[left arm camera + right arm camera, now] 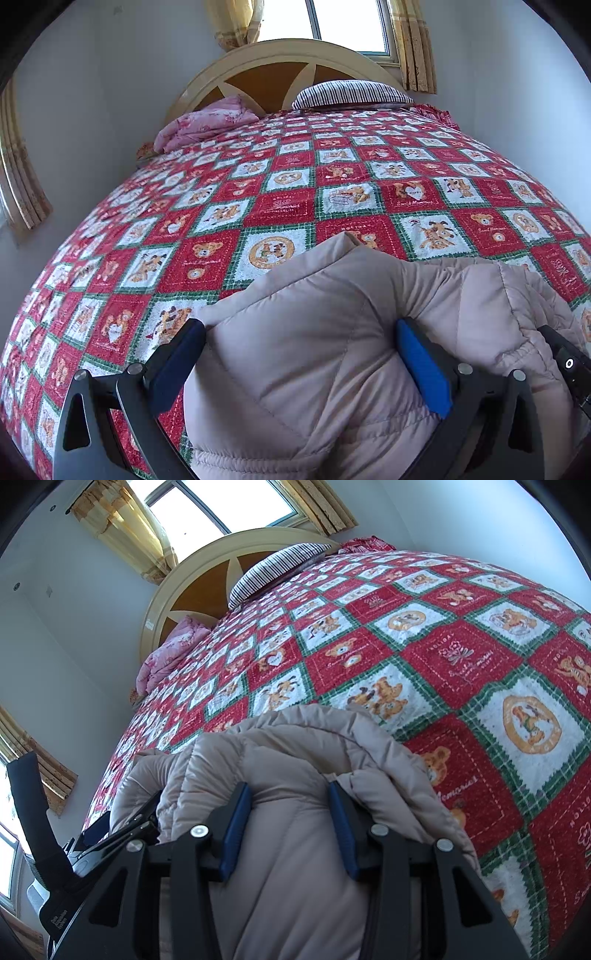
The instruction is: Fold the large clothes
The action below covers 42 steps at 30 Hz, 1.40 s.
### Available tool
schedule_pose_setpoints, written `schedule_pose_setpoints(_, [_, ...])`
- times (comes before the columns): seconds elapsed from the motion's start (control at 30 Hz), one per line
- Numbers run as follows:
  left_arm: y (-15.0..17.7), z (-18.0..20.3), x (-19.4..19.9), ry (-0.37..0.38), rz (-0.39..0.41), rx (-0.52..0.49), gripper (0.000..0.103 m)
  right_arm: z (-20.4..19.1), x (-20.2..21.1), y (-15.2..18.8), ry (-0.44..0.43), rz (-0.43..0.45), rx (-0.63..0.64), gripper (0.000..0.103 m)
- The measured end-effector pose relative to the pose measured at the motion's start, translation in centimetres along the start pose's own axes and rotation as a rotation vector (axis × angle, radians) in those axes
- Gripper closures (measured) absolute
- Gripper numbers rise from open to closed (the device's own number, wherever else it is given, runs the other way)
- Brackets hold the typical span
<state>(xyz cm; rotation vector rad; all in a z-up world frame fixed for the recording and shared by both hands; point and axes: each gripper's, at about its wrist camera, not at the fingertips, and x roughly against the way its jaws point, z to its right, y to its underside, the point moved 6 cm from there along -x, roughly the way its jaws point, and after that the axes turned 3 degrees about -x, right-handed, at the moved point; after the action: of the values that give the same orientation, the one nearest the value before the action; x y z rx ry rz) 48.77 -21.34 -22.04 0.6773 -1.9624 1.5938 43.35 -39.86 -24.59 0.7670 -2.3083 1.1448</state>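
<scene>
A puffy beige down jacket (332, 280) lies bunched at the near edge of the bed. My left gripper (301, 328) has its jaws set wide around a thick fold of it, and the blue pads (424, 365) dent the padding on both sides. In the right wrist view the jacket (280, 746) rises in a rolled hump ahead of the fingers. My right gripper (288, 790) is shut on a narrower fold, and the fabric bulges out past both pads. The two grippers are side by side: the left gripper's black body (110, 834) shows at the lower left, and the right one's (569, 363) at the far right edge.
The bed carries a red, green and white patchwork quilt (280, 206) with bear prints. At its head are a cream and brown headboard (273, 77), a striped pillow (351, 94) and a folded pink blanket (207, 123). White walls flank the bed; a curtained window (347, 22) is behind.
</scene>
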Motion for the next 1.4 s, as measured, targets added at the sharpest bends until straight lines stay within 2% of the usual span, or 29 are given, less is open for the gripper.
schedule_pose_setpoints(0.03, [-0.1, -0.1, 0.1, 0.021, -0.008, 0.002, 0.001, 0.0, 0.0, 0.0, 0.000, 0.000, 0.000, 0.058])
schedule_pose_setpoints(0.1, [-0.2, -0.9, 1.2, 0.137, -0.024, 0.010, 0.001, 0.0, 0.0, 0.0, -0.003, 0.000, -0.001, 0.058])
schedule_pose_setpoints(0.23, [0.6, -4.8, 5.1, 0.293, 0.030, 0.039, 0.001, -0.4, 0.3, -0.3, -0.028, -0.018, 0.003, 0.052])
schedule_pose_setpoints(0.27, [1.2, -5.9, 5.9, 0.329, 0.036, 0.050, 0.001, -0.7, 0.7, -0.5, -0.056, -0.038, 0.008, 0.044])
schedule_pose_setpoints(0.33, [2.9, -7.4, 7.0, 0.447, 0.034, 0.094, 0.001, -1.5, 2.4, -1.0, -0.106, -0.047, 0.020, 0.023])
schedule_pose_setpoints(0.37, [4.1, -7.8, 7.1, 0.521, 0.013, 0.131, 0.001, -1.7, 3.8, -1.3, -0.116, -0.027, 0.030, 0.005])
schedule_pose_setpoints(0.4, [4.8, -8.0, 6.9, 0.556, -0.004, 0.157, 0.001, -1.6, 5.2, -1.8, -0.094, 0.010, 0.047, 0.000])
schedule_pose_setpoints(0.43, [5.8, -8.0, 6.5, 0.599, -0.029, 0.190, 0.001, -1.4, 6.2, -2.1, -0.048, 0.040, 0.077, 0.000])
schedule_pose_setpoints(0.47, [6.4, -7.8, 6.1, 0.636, -0.048, 0.211, 0.001, -1.0, 6.8, -2.3, 0.001, 0.043, 0.108, 0.000])
schedule_pose_setpoints(0.53, [7.1, -7.2, 5.6, 0.674, -0.069, 0.227, 0.001, 0.3, 6.6, -2.2, 0.018, -0.009, 0.111, 0.000])
schedule_pose_setpoints(0.57, [7.3, -6.8, 5.4, 0.690, -0.070, 0.225, 0.001, 1.4, 5.9, -1.8, 0.019, -0.075, 0.090, 0.001])
schedule_pose_setpoints(0.63, [7.6, -5.7, 4.9, 0.733, -0.073, 0.228, 0.001, 2.5, 4.8, -1.1, -0.002, -0.150, 0.057, 0.002])
schedule_pose_setpoints(0.73, [8.1, -5.1, 4.0, 0.792, -0.097, 0.259, 0.001, 3.2, 3.3, -0.1, -0.048, -0.212, 0.033, 0.004])
schedule_pose_setpoints(0.83, [8.6, -5.0, 3.1, 0.872, -0.127, 0.331, 0.001, 3.5, 1.6, 0.7, -0.150, -0.271, -0.033, 0.009])
schedule_pose_setpoints(0.93, [8.2, -4.0, 4.0, 0.870, -0.094, 0.292, 0.001, 3.0, 0.8, 0.8, -0.188, -0.262, -0.015, 0.009])
schedule_pose_setpoints(0.97, [8.1, -3.5, 4.6, 0.870, -0.082, 0.271, 0.002, 2.8, 0.6, 0.8, -0.197, -0.266, -0.011, 0.013])
schedule_pose_setpoints(1.0, [7.8, -3.0, 5.5, 0.854, -0.063, 0.236, 0.006, 2.4, 0.4, 0.9, -0.226, -0.273, -0.012, 0.028])
schedule_pose_setpoints(1.07, [7.3, -2.7, 6.6, 0.842, -0.042, 0.205, 0.013, 2.0, 0.5, 1.5, -0.302, -0.295, -0.037, 0.039])
schedule_pose_setpoints(1.2, [6.5, -3.2, 9.7, 0.803, 0.013, 0.142, 0.027, 1.1, 1.0, 2.2, -0.377, -0.272, -0.099, 0.058])
schedule_pose_setpoints(1.3, [6.4, -5.5, 12.6, 0.783, 0.067, 0.123, 0.028, -0.2, 2.1, 2.7, -0.400, -0.244, -0.093, 0.066])
schedule_pose_setpoints(1.4, [6.6, -8.1, 15.3, 0.752, 0.132, 0.108, 0.028, -2.8, 3.2, 3.3, -0.436, -0.220, -0.080, 0.069])
